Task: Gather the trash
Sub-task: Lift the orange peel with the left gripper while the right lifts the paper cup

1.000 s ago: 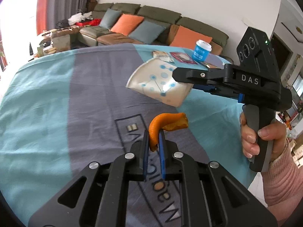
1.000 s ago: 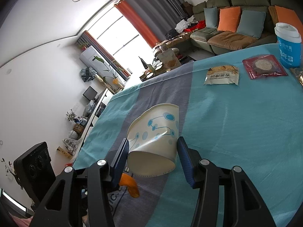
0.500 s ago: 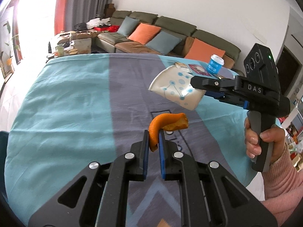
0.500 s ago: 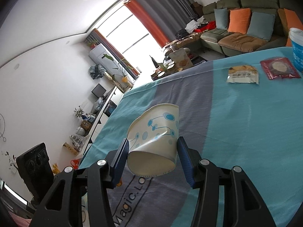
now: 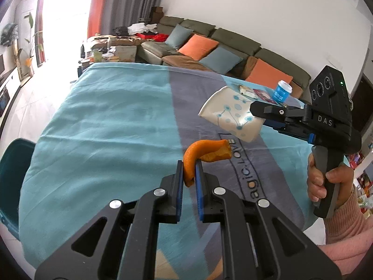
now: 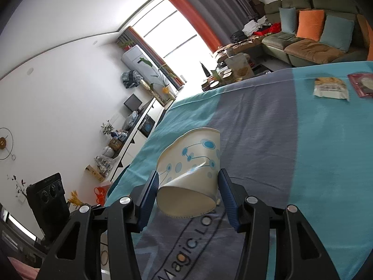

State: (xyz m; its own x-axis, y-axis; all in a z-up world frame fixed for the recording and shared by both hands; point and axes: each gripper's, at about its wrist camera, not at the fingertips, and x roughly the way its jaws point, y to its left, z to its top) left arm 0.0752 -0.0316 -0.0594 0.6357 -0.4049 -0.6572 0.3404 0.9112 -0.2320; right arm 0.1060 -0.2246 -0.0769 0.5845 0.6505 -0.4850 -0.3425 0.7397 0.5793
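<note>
"Magic.Love" lettering (image 6: 186, 245) on cloth (image 6: 303, 163)

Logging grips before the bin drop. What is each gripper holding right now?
Left gripper: closed on the orange peel.
Right gripper: fingers closed on the crumpled paper cup, held above the table.

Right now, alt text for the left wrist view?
The left gripper pinches a curled orange peel above a teal and grey tablecloth. To its right, a hand holds the right gripper, clamped on a crumpled paper cup with blue dots. A blue cup and snack packets sit at the far edge, a sofa behind.
</note>
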